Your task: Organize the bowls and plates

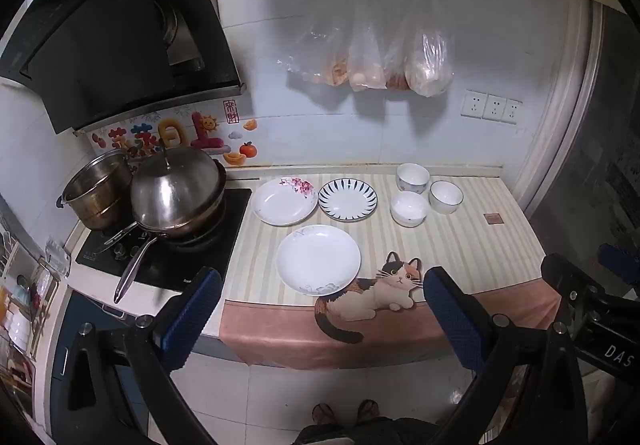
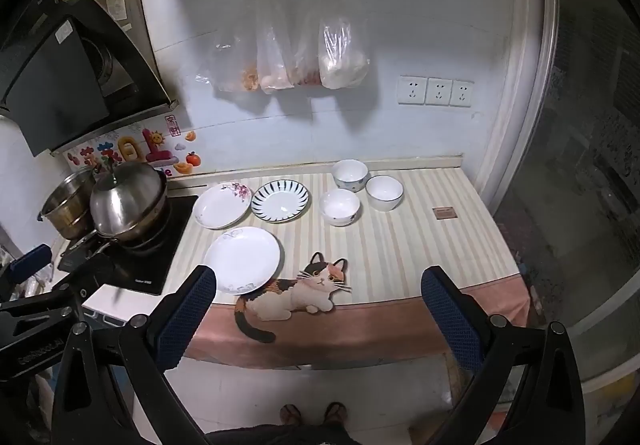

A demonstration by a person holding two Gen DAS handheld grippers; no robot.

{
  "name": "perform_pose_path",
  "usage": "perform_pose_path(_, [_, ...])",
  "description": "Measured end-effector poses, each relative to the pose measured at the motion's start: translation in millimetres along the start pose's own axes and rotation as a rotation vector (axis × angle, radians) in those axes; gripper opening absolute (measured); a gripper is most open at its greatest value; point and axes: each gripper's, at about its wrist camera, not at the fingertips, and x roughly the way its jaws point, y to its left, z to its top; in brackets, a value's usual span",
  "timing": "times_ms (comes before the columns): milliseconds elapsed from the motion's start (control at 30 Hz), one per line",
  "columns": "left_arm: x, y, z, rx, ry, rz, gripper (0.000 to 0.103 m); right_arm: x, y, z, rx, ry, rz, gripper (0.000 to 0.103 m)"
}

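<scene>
Only leftward: stockpot (image 1: 98, 193) fully visible.

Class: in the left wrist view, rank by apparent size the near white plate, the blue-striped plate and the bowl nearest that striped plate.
1. Near white plate, though it is closest to the camera.
2. Blue-striped plate.
3. Bowl, clearly smallest.

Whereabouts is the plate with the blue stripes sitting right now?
In both views the blue-striped plate sits toward the back of the counter, between the pink-flowered plate on its left and the three white bowls on its right.
</scene>
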Motion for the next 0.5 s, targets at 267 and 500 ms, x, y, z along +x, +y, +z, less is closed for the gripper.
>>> perform_pose_path(267, [1.4, -0.1, -0.2, 0.001, 0.002, 0.003, 0.103, -1.3, -0.7, 1.2, 0.002, 0.001, 0.000, 0.103])
perform_pose_path(500, [-3.8, 1.5, 1.2, 0.004, -0.005, 0.002, 0.103, -3.7, -5.2, 3.1, 0.006, -0.003, 0.007, 0.103])
